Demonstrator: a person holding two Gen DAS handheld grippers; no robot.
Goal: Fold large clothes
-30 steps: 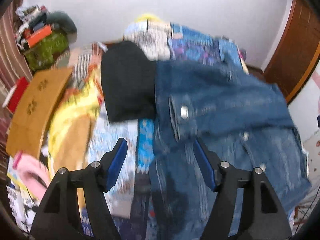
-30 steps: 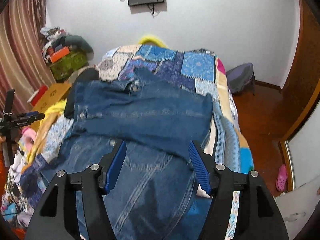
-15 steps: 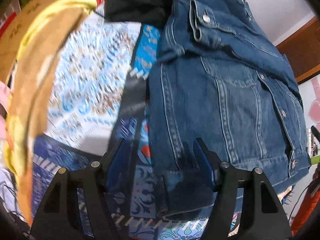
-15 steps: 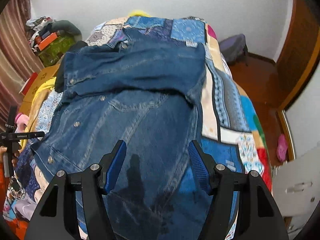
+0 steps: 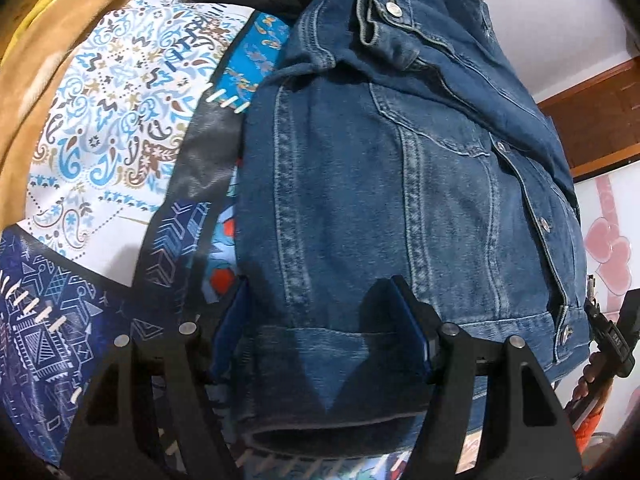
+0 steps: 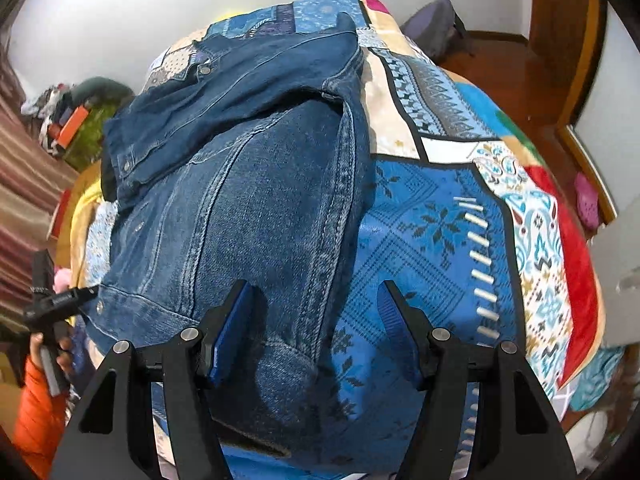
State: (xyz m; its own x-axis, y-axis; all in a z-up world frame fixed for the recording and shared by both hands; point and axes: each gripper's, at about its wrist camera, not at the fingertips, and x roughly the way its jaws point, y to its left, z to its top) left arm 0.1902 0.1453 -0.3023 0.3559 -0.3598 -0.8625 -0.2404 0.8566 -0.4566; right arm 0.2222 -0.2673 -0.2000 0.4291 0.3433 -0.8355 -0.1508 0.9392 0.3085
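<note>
Patchwork quilt (image 6: 432, 216) carries denim jacket (image 5: 380, 184), hem corners between both grippers' spread jaws.

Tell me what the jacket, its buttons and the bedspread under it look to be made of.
Denim jacket: heavy blue cotton denim, faded and matte, judging by the pale worn streaks and doubled stitched seams.
Buttons: apparently metal, with a silvery shine.
Patchwork bedspread: soft printed cloth, matte; whether the white dashes are real stitches or printed cannot be told.
</note>
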